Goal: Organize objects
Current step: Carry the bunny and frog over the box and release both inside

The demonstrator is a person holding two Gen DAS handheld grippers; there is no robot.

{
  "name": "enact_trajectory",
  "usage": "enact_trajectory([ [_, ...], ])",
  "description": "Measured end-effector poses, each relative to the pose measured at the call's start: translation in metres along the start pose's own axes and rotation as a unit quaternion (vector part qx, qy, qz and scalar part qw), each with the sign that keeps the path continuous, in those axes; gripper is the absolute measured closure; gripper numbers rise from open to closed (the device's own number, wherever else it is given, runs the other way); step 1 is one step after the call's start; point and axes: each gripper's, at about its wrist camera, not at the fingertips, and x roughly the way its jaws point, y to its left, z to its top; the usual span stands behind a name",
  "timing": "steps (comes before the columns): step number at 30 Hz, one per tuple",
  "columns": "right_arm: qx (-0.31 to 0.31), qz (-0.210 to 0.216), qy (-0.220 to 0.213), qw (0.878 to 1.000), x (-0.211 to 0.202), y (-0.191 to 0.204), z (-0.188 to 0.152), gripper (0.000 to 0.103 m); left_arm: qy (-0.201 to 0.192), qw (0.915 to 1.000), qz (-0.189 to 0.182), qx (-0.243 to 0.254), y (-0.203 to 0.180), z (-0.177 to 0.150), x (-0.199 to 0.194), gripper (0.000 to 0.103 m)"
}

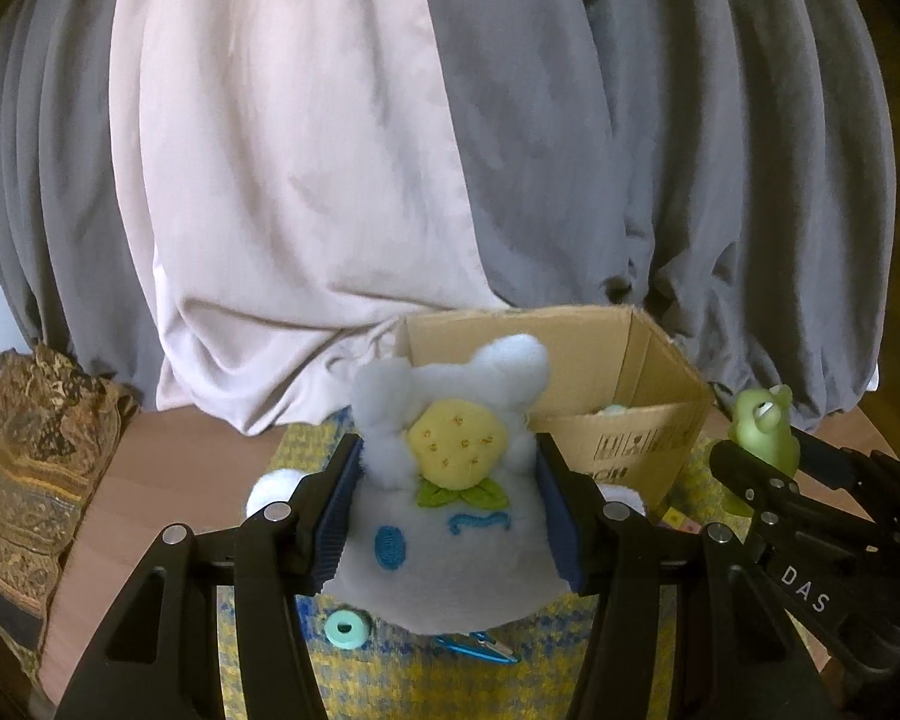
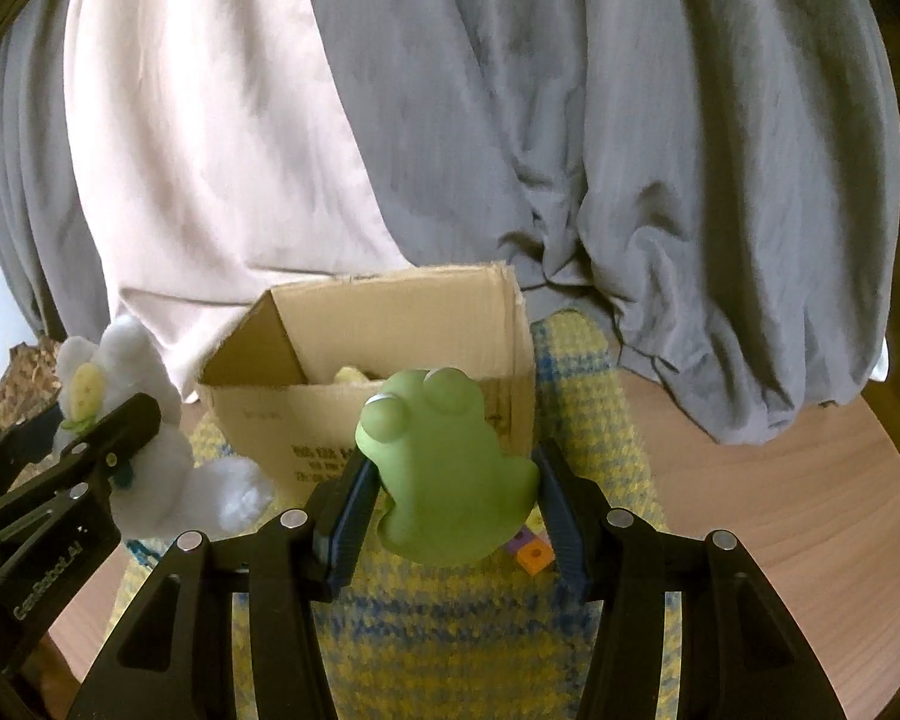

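My left gripper (image 1: 447,480) is shut on a white plush toy (image 1: 450,546) with a yellow flower and blue stitching, held above the mat in front of the open cardboard box (image 1: 648,444). My right gripper (image 2: 456,492) is shut on a green rubber frog (image 2: 450,468), held just before the same box (image 2: 252,414). The frog also shows in the left wrist view (image 1: 762,426), and the plush in the right wrist view (image 2: 150,414). Something pale yellow (image 2: 349,374) lies inside the box.
A yellow-and-blue woven mat (image 2: 594,420) covers the round wooden table (image 2: 780,510). On the mat lie a teal ring (image 1: 346,628), a blue clip (image 1: 480,651) and small coloured cubes (image 2: 534,553). Grey and pink curtains (image 1: 390,150) hang behind. A patterned cloth (image 1: 30,450) sits at the left.
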Motion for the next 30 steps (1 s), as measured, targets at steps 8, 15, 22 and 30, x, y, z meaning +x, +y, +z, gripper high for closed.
enact_trajectory([
  [8, 0.002, 0.001, -0.018, 1.0, -0.009, -0.001, 0.017, 0.051, -0.02, 0.9998, 0.0, 0.003, -0.001, 0.022, -0.006, 0.048],
  [15, 0.002, 0.0, -0.028, 1.0, -0.008, -0.002, 0.035, 0.051, -0.028, 0.9996, -0.002, 0.004, -0.001, 0.04, 0.001, 0.048],
  [22, -0.001, 0.0, -0.035, 0.999, -0.006, 0.0, 0.05, 0.051, -0.037, 0.9993, -0.004, 0.005, -0.001, 0.058, 0.008, 0.048],
  [30, 0.003, -0.002, -0.035, 0.999, 0.007, -0.003, 0.066, 0.051, -0.035, 0.9993, -0.005, 0.006, 0.0, 0.075, 0.026, 0.048],
])
